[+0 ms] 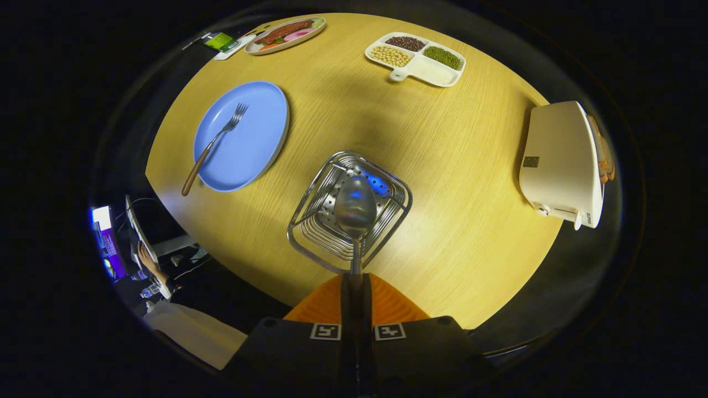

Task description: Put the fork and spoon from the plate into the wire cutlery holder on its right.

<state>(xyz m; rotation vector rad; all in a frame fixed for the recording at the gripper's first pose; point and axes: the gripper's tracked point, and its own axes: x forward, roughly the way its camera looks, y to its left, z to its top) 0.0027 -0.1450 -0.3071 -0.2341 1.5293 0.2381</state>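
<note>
Gripper (356, 279) pinching the spoon (354, 207) by its handle, bowl end pointing away, hanging right above the open top of the wire cutlery holder (310, 221). Held upright-ish like that so it can probably drop straight in between the wires. Can't tell whether the bowl is already past the rim. Fork (213, 145) left lying across the blue plate (260, 116) to the far left on the bench (453, 166), handle poking over the plate's near edge, handy for grabbing next. Toaster (558, 160) off to the right, well clear.
</note>
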